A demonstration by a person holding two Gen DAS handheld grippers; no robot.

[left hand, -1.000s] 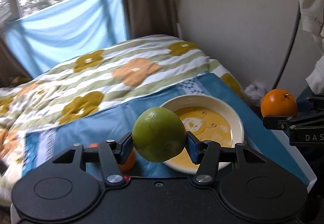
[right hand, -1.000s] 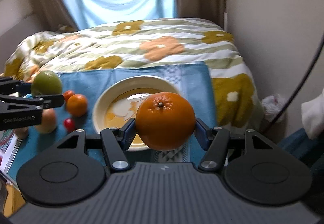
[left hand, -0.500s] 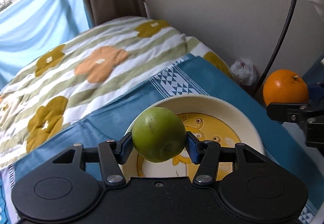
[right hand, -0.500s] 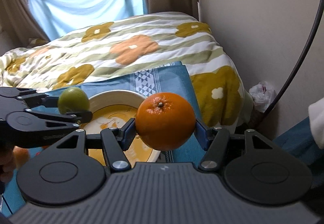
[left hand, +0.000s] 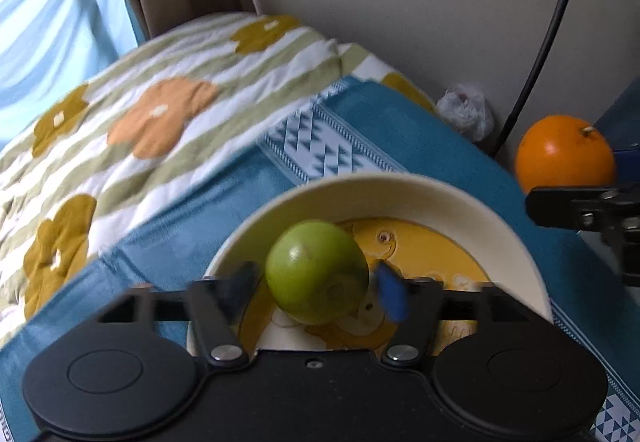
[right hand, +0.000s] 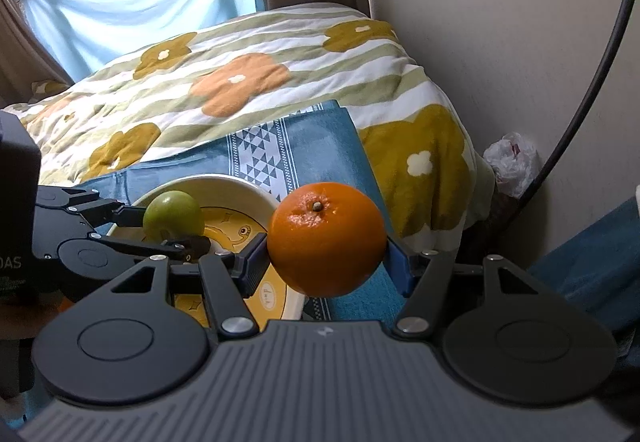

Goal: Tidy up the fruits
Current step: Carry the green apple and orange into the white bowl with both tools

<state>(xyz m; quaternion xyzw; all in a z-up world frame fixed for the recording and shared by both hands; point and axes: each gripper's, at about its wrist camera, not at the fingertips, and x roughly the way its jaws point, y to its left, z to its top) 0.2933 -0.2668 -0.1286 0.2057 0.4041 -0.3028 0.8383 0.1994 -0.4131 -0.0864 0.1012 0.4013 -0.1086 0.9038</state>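
Sitting between the left gripper (left hand: 316,284)'s fingers, which have just been opening and now stand clear of it, a smooth round green fruit (left hand: 316,272) hangs over the glossy cream bowl (left hand: 420,194) with its yellow cartoon base. To the right, the right gripper (right hand: 326,256)'s fingers clamp a dimpled orange (right hand: 326,238) above the bowl's right rim and the blue woven cloth (right hand: 320,146) on the bed.
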